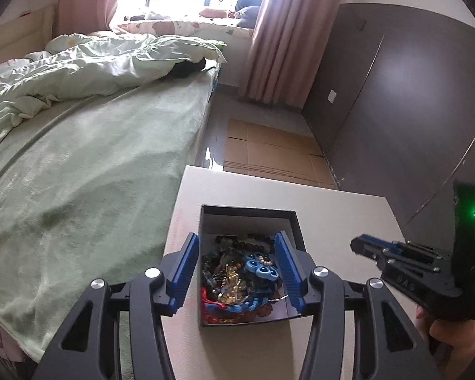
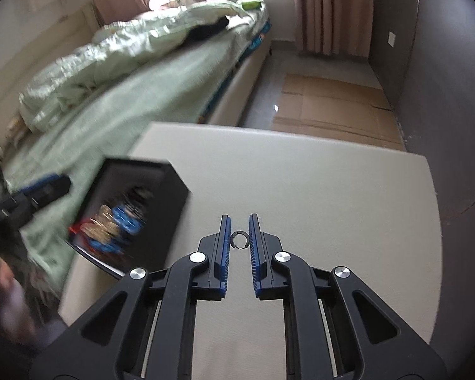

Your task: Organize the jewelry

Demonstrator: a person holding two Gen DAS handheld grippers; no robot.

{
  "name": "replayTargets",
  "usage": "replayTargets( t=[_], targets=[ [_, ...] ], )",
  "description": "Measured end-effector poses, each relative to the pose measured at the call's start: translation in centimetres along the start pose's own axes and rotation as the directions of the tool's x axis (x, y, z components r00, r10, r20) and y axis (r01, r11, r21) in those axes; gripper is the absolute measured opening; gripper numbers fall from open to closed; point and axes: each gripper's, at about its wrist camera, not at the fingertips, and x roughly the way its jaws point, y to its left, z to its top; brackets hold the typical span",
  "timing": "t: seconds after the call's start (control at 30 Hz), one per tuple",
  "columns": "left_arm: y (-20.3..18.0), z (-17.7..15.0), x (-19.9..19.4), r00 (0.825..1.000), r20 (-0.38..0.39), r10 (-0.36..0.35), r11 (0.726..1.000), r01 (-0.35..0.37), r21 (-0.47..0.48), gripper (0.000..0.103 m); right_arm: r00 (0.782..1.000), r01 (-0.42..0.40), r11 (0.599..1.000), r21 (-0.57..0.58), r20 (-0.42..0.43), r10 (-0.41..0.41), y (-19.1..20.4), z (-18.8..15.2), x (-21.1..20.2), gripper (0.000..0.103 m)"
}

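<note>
The right gripper (image 2: 239,228) pinches a small open ring (image 2: 239,240) between its blue pads, above the bare middle of the desk (image 2: 332,190), probably to lay it apart from the rest. The left gripper (image 1: 236,247) has its jaws spread over the dark box (image 1: 296,221) near the desk's left edge, where the tangled jewelry (image 1: 237,278) lies, touching nothing.

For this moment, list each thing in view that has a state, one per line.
Left gripper: open, jaws either side of the jewelry pile, nothing gripped.
Right gripper: shut on a small ring, over the table.
Black box: lidless, on the table.
Jewelry pile: tangled, inside the box.
Bed quilt: rumpled.
Curtains: drawn apart.
</note>
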Motion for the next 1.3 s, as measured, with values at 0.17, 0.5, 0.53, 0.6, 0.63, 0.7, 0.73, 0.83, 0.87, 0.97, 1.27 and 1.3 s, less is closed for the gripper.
replayTargets(
  t=[0.17,0.5,0.53,0.6,0.63,0.7,0.73,0.83,0.87,0.97,1.27,1.3],
  targets=[
    [1.3,-0.1,-0.9,1.0,0.003,0.017,1.0,-0.017,-0.015,0.049,0.993,-0.091,0.994,0.059,0.087,0.085,1.2,1.5,-1.6,0.013],
    [3.7,-1.3,-1.8,0.999,-0.006,0.037,0.999,-0.038,-0.039,0.058,0.977,-0.166,0.985,0.049,0.142,0.157,6.5,2.3,-1.2,0.013],
    [3.8,-1.4,-1.8,0.999,-0.007,0.04,0.999,-0.04,-0.035,0.058,0.977,-0.174,0.984,0.046,0.135,0.167,7.1,2.3,-0.8,0.013],
    [4.1,-1.5,-1.8,0.999,-0.006,0.049,0.998,-0.049,-0.034,0.058,0.978,-0.171,0.985,0.028,0.124,0.167,8.2,2.3,-0.4,0.013],
    [4.2,-1.6,-1.8,0.999,-0.005,0.05,0.998,-0.05,-0.038,0.058,0.979,-0.169,0.985,0.02,0.121,0.165,8.5,2.3,-0.2,0.013],
    [4.7,-1.8,-1.7,0.999,-0.005,0.053,0.997,-0.053,-0.053,0.059,0.98,-0.172,0.985,0.016,0.107,0.169,9.1,2.3,0.5,0.013],
    [4.9,-1.9,-1.6,0.998,-0.005,0.055,0.997,-0.056,-0.058,0.06,0.98,-0.172,0.985,0.017,0.101,0.169,9.4,2.3,0.8,0.013],
    [5.7,-2.0,-1.3,0.998,-0.01,0.069,0.995,-0.07,-0.075,0.06,0.985,-0.148,0.989,0.002,0.091,0.148,10.0,2.1,1.2,0.014],
    [6.0,-2.0,-1.3,0.998,-0.012,0.068,0.994,-0.069,-0.085,0.06,0.987,-0.139,0.99,0.002,0.086,0.139,10.2,2.1,1.2,0.017],
    [6.3,-2.1,-1.4,0.998,-0.014,0.062,0.993,-0.063,-0.104,0.062,0.984,-0.135,0.991,0.006,0.12,0.133,9.9,1.9,0.4,0.059],
    [5.0,-2.0,-2.7,0.999,0.006,0.041,0.994,-0.04,-0.099,0.07,0.975,-0.133,0.982,0.134,0.197,0.105,5.4,-0.3,-3.0,0.063],
    [4.7,-2.0,-3.1,0.999,0.008,0.037,0.994,-0.036,-0.099,0.07,0.975,-0.135,0.98,0.143,0.197,0.105,5.2,-0.5,-3.2,0.064]
  ],
)
